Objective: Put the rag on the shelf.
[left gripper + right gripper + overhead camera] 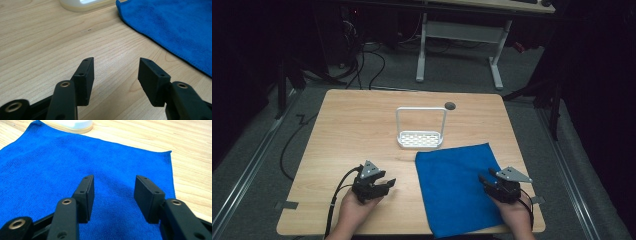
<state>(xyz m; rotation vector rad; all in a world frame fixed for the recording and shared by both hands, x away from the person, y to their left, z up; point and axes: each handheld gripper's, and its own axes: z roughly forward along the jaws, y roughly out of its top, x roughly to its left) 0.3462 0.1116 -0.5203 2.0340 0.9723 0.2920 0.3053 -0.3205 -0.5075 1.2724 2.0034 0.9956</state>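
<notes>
- Two grippers are near the front edge of the worktop (342, 120), and both have their jaws apart with nothing between them.
- Left gripper (384, 182): it is released, the jaws about half open. It is over bare wood, just beside the left edge of the blue cloth (457, 187), and holds nothing.
- Right gripper (484, 180): it is also released, with a similar gap. It is low over the right part of the cloth; I cannot tell if the jaws touch the fabric.
- Risk, as I judge it: the cloth hangs a little over the front edge, so a one-sided pull could drag it off.
- Another risk: the white rack (420, 131) stands just beside the far corner of the cloth; lifting or sliding the cloth could push or tip it.
</notes>
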